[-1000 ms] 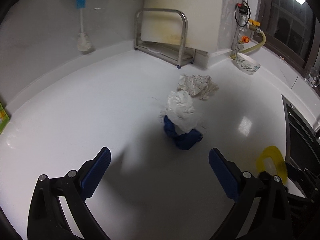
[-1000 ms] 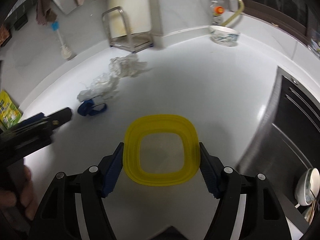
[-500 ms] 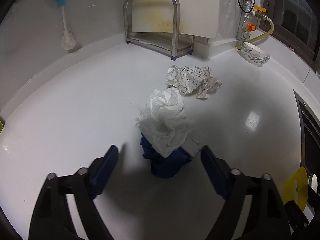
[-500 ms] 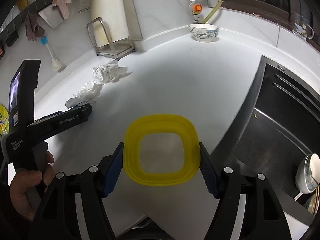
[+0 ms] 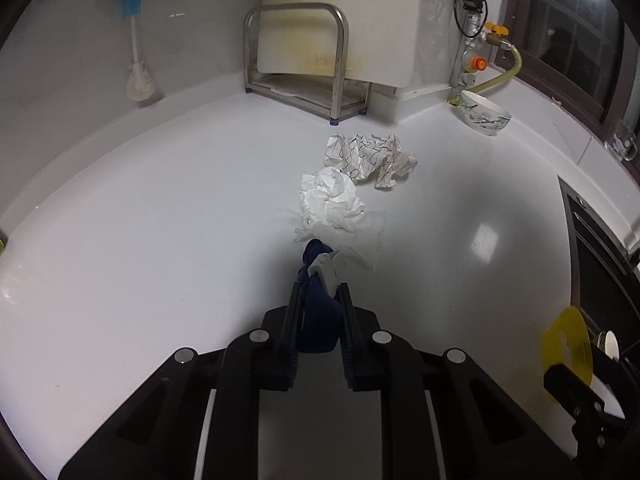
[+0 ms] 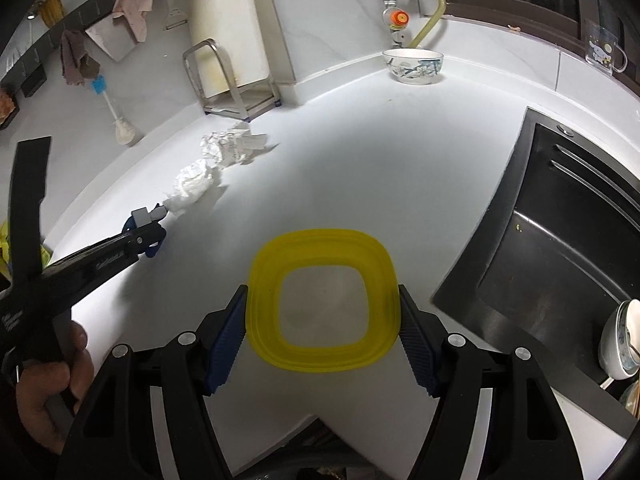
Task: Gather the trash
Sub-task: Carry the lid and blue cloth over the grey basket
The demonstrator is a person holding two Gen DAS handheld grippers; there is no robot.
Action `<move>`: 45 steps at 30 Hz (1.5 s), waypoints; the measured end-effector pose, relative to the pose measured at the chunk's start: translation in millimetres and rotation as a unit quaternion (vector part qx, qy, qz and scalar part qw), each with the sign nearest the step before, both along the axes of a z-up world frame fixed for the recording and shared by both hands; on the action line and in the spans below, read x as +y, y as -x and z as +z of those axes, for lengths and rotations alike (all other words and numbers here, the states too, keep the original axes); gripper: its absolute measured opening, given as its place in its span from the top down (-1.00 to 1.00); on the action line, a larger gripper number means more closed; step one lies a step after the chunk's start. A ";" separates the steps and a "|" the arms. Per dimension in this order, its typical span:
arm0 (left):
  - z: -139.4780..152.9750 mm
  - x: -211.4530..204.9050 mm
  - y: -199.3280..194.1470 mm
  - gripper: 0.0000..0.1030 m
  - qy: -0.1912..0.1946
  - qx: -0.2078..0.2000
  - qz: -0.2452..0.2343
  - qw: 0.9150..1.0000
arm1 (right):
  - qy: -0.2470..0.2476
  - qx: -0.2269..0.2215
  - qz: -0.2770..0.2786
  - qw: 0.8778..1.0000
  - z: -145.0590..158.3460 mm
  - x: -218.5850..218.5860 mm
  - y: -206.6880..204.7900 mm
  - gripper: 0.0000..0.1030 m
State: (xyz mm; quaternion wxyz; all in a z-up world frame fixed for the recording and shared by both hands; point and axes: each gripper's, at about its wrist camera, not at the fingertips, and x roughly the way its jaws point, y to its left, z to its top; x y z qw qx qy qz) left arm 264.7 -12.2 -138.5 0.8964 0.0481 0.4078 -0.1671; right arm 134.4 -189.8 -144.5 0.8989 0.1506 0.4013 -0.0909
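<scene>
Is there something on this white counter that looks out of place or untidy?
Yes. Two crumpled papers lie loose mid-counter: a white tissue and a line-patterned paper behind it, touching. The left tongs are closing on a dark blue wad with a grey-white piece beside the tissue. Nothing looks spilled.

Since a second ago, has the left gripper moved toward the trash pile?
Yes. The left gripper has advanced toward the steel rack and its jaws are closing, with the blue wad between them.

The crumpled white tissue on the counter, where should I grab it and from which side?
Grip the white tissue across its tall bunched middle, coming down from above on the near side. Its flat trailing flap gives the pads little to pinch, and the patterned paper crowds the far side.
</scene>
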 end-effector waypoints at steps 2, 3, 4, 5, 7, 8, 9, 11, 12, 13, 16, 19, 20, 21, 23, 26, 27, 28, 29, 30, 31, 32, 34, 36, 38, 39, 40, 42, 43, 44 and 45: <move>5.5 4.6 8.6 0.67 -0.003 -0.007 -0.004 1.000 | -0.002 -0.001 0.003 1.000 1.8 3.1 2.4 -0.32; 8.5 6.7 13.8 0.67 -0.006 -0.010 -0.006 1.000 | -0.004 -0.001 0.005 1.000 2.4 4.3 3.5 -0.32; 11.1 8.6 18.7 0.67 -0.009 -0.013 -0.008 1.000 | -0.005 -0.001 0.007 1.000 3.4 5.9 5.2 -0.32; 13.0 10.5 22.3 0.67 -0.010 -0.015 -0.010 1.000 | -0.006 -0.002 0.008 1.000 4.3 6.6 6.4 -0.32; 17.6 13.5 31.8 0.67 -0.012 -0.017 -0.014 1.000 | -0.007 -0.002 0.011 1.000 6.3 8.6 9.7 -0.32; 19.5 15.0 35.6 0.67 -0.013 -0.018 -0.015 1.000 | -0.008 -0.001 0.012 1.000 7.5 9.5 11.7 -0.32; 20.8 15.5 39.2 0.67 -0.014 -0.018 -0.016 1.000 | -0.010 -0.001 0.014 1.000 8.9 10.4 13.7 -0.32; 23.9 16.4 47.3 0.67 -0.015 -0.016 -0.018 1.000 | -0.012 -0.002 0.018 1.000 12.0 12.2 17.9 -0.32; 25.2 16.8 50.8 0.67 -0.015 -0.015 -0.019 1.000 | -0.011 -0.002 0.021 1.000 14.3 13.6 20.4 -0.32; 27.0 17.0 55.0 0.67 -0.015 -0.015 -0.019 1.000 | -0.010 -0.002 0.024 1.000 15.2 14.0 21.8 -0.32; 32.0 18.2 67.0 0.67 -0.014 -0.017 -0.019 1.000 | -0.011 0.001 0.035 0.999 20.2 17.3 28.8 -0.32; 35.6 19.2 79.3 0.67 -0.012 -0.017 -0.015 1.000 | -0.006 0.005 0.048 0.999 22.8 20.4 36.7 -0.32; 36.2 19.3 82.4 0.67 -0.012 -0.015 -0.013 1.000 | -0.005 0.005 0.051 0.999 23.3 21.4 39.5 -0.32; 36.7 18.8 86.5 0.67 -0.013 -0.012 -0.012 1.000 | -0.005 0.005 0.054 0.999 23.8 21.6 42.9 -0.32; 37.8 17.9 94.7 0.67 -0.016 -0.009 -0.011 1.000 | -0.009 0.005 0.059 0.998 24.5 20.9 49.1 -0.32; 39.9 16.4 108.9 0.67 -0.022 -0.009 -0.006 1.000 | -0.012 0.006 0.069 0.998 25.1 19.8 59.5 -0.32; 40.9 15.9 113.5 0.67 -0.024 -0.009 -0.002 1.000 | -0.011 0.005 0.073 0.997 25.9 19.4 63.5 -0.32; 42.2 15.5 117.6 0.67 -0.024 -0.010 0.000 1.000 | -0.012 0.004 0.076 0.997 26.7 18.9 66.7 -0.32; 43.4 15.3 120.7 0.67 -0.025 -0.010 0.002 1.000 | -0.012 0.004 0.079 0.997 27.6 17.8 71.7 -0.32; 45.6 14.1 125.3 0.67 -0.025 -0.012 0.005 1.000 | -0.013 0.003 0.081 0.997 28.5 16.7 76.0 -0.32; 47.0 13.7 128.3 0.67 -0.025 -0.013 0.006 1.000 | -0.013 0.003 0.084 0.996 29.4 15.3 80.7 -0.32; 49.5 12.3 133.0 0.67 -0.025 -0.016 0.008 1.000 | -0.014 0.003 0.085 0.996 29.8 14.4 83.9 -0.32; 53.9 10.6 140.4 0.67 -0.024 -0.018 0.011 0.999 | -0.013 0.003 0.091 0.996 31.5 12.7 92.0 -0.32; 57.8 8.2 149.0 0.67 -0.023 -0.021 0.013 0.999 | -0.012 0.001 0.097 0.995 34.3 10.7 101.8 -0.32; 60.6 5.9 156.8 0.67 -0.022 -0.022 0.014 0.999 | -0.011 -0.001 0.100 0.995 36.4 8.7 111.0 -0.32; 61.3 4.1 161.8 0.67 -0.023 -0.022 0.014 0.999 | -0.011 -0.001 0.101 0.995 36.8 7.7 114.7 -0.32; 61.7 2.9 165.7 0.67 -0.024 -0.022 0.014 0.999 | -0.012 -0.001 0.101 0.995 37.0 6.7 118.8 -0.32; 62.5 0.1 175.1 0.67 -0.024 -0.021 0.014 0.999 | -0.013 0.000 0.104 0.995 37.1 3.5 128.7 -0.32; 62.6 -1.4 179.5 0.67 -0.025 -0.021 0.013 0.999 | -0.012 0.001 0.105 0.994 37.2 2.4 133.5 -0.32; 62.4 -3.0 183.6 0.67 -0.024 -0.020 0.013 0.999 | -0.012 0.002 0.107 0.994 37.1 1.6 137.2 -0.32; 62.1 -4.6 189.0 0.67 -0.024 -0.019 0.013 0.999 | -0.011 0.003 0.108 0.994 36.8 0.8 141.2 -0.32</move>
